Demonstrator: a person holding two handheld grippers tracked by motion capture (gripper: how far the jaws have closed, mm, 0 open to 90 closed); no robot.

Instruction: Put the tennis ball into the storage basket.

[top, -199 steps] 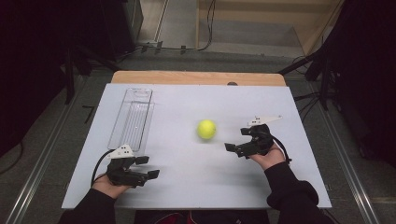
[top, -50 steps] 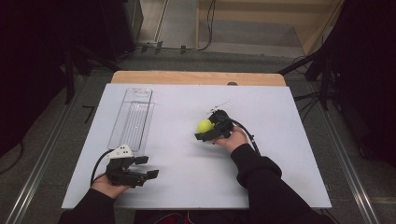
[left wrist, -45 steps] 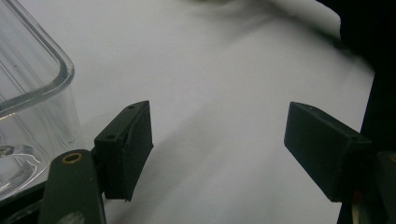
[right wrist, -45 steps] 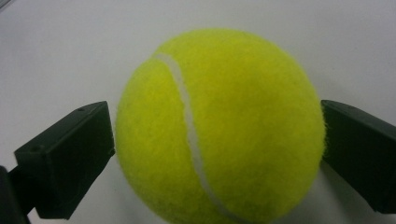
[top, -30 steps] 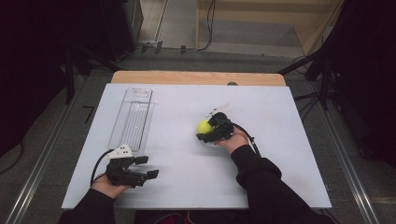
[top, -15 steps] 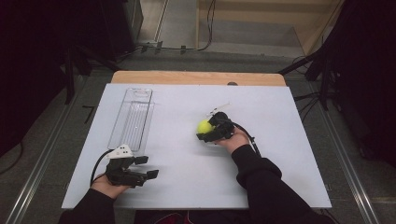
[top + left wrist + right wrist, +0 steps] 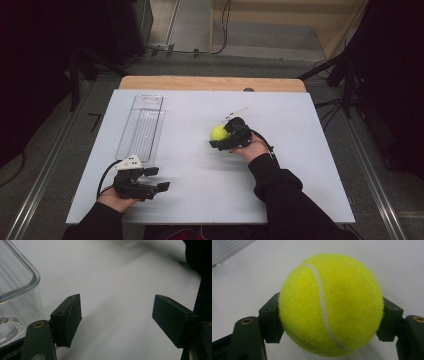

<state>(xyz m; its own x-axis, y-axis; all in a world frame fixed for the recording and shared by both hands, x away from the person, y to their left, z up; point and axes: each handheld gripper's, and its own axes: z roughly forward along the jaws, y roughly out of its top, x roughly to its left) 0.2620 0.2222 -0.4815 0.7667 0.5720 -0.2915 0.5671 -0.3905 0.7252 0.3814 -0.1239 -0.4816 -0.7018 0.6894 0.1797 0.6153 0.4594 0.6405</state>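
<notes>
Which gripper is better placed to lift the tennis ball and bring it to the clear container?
Right. The right gripper has its jaws on both sides of the tennis ball. The left gripper rests open near the clear container, away from the ball.

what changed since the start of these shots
The right tongs moved in from the table's right side toward the middle and closed on the tennis ball, which now sits between the two jaws, about where it lay before. The left tongs stayed open at the near left, beside the clear container, which has not moved.
</notes>
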